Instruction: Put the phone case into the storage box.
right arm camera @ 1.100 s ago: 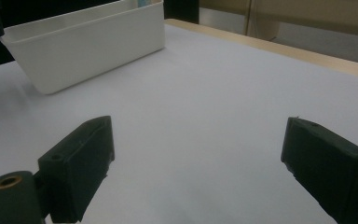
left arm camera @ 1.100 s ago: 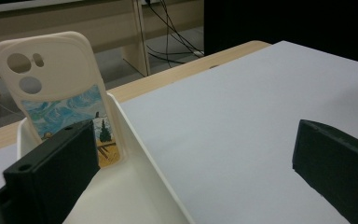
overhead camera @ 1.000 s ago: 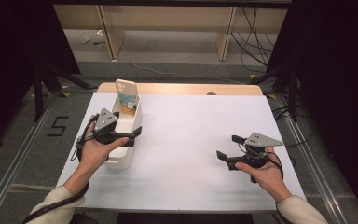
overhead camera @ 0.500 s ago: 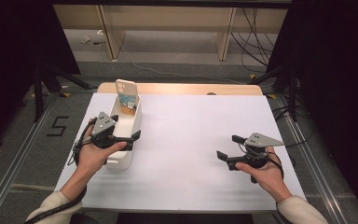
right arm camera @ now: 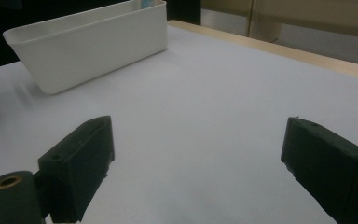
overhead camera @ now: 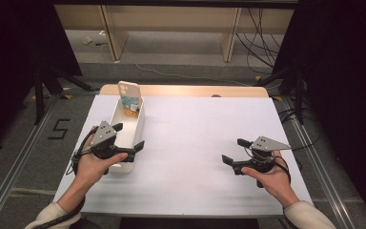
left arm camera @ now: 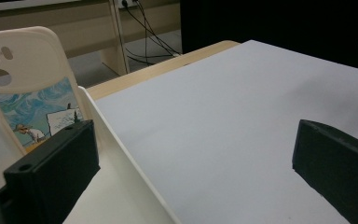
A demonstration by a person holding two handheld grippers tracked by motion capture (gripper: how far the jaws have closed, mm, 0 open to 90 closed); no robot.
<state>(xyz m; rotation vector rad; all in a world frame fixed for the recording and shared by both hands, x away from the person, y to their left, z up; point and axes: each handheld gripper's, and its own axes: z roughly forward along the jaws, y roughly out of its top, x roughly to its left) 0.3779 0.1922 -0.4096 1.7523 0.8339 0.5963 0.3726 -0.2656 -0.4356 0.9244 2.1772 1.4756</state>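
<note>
Bin (overhead camera: 132, 125): white plastic, long, thin-walled, smooth with rounded rim; it sits under and ahead of the left claw (overhead camera: 127, 137). One jaw hangs inside the bin, the other outside its right wall, so the wall runs between them, untouched.

Phone case (overhead camera: 128, 95): cream, glossy, printed picture, camera cut-outs; stands upright against the bin's far end, straight ahead of that claw.

Change: over the last second the left claw has crept forward along the bin; its jaws stay wide apart. Probably lining up to pinch the wall or reach for the case.

Right claw (overhead camera: 236, 151): apart too, idle, well off to the right over bare matte white worktop (overhead camera: 195, 143).
</note>
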